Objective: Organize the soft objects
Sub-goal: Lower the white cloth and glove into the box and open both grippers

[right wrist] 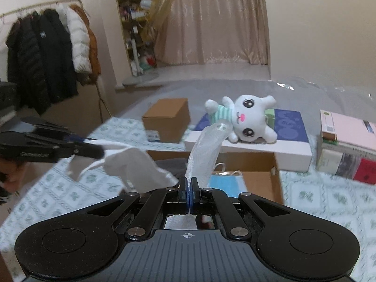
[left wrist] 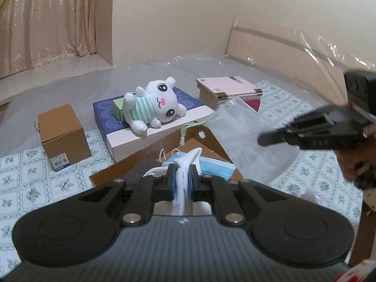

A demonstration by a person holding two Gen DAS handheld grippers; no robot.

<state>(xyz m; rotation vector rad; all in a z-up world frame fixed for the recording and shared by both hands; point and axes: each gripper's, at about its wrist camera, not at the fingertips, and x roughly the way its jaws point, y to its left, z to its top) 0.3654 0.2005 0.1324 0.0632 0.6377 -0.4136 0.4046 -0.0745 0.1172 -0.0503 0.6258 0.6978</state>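
White mask (left wrist: 185, 162) clamped in L hand-held gripper (left wrist: 182, 183); R hand-held gripper (right wrist: 188, 196) pinches clear bag (right wrist: 206, 150).

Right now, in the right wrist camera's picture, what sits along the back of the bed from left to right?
Brown cardboard box → white plush toy lying on the blue and white box → stack of books.
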